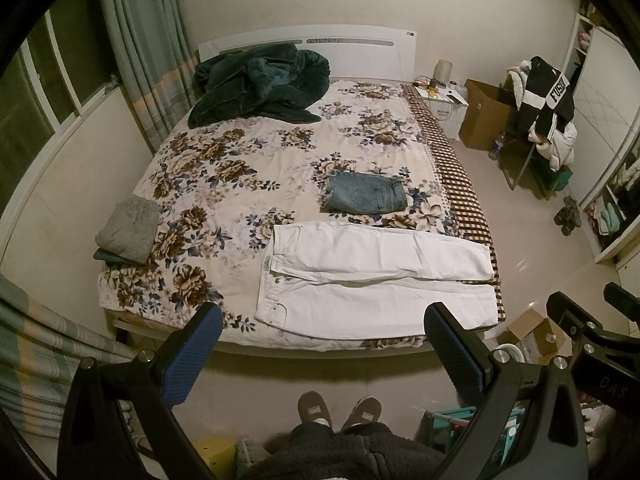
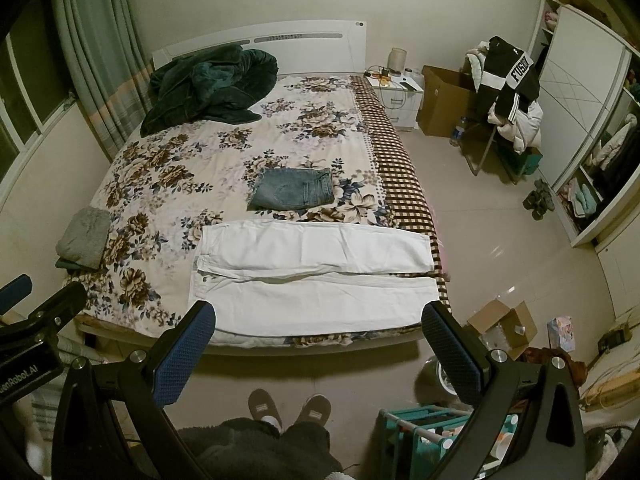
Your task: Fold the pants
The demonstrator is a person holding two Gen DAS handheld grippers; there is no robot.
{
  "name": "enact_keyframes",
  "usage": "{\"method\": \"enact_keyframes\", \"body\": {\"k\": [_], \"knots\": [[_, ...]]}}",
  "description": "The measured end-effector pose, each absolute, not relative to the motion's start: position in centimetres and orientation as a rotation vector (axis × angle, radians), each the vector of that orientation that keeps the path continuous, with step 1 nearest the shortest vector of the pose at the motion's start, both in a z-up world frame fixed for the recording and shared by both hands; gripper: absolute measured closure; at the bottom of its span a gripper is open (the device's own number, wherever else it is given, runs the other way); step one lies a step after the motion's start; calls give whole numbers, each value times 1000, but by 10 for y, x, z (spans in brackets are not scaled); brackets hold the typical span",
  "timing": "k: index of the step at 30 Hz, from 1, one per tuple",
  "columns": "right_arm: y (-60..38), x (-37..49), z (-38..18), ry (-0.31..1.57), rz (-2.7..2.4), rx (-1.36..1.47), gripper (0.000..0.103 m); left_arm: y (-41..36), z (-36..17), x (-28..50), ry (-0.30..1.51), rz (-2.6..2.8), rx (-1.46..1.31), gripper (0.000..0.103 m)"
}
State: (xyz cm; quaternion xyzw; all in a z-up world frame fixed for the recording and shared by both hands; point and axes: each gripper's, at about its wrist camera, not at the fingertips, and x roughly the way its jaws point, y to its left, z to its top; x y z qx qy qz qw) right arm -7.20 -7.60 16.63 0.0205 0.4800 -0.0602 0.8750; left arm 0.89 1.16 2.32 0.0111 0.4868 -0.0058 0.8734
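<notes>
White pants [image 1: 372,276] lie flat on the floral bedspread [image 1: 224,168] near the bed's front edge, waist to the left, legs stretching right, one leg folded over the other; they also show in the right wrist view [image 2: 316,276]. My left gripper [image 1: 324,320] is open and empty, held high above the floor in front of the bed. My right gripper [image 2: 318,320] is open and empty too, at the same height, to the right of the left one. Neither touches the pants.
Folded blue denim shorts [image 1: 366,198] lie behind the pants. A folded grey garment [image 1: 128,228] sits at the bed's left edge. A dark green blanket [image 1: 256,84] is heaped by the headboard. Cardboard boxes [image 2: 502,326], a teal rack [image 2: 432,436] and a clothes-laden chair [image 2: 508,96] stand on the floor at right.
</notes>
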Motion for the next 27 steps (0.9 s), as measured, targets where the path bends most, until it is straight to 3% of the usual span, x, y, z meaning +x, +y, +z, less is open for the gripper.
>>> {"method": "enact_keyframes", "body": {"k": [9,16,27], "knots": [[-59,-66,157,1014,-129,44,0,10,21,7,1011,-10,24,0],[-48,-46,133,1013,-176,86,0,35,22,54,971,21,24,0],[-102,80,45,1067,-341,151,0,41,-63,155,1033,128,29,0]]}}
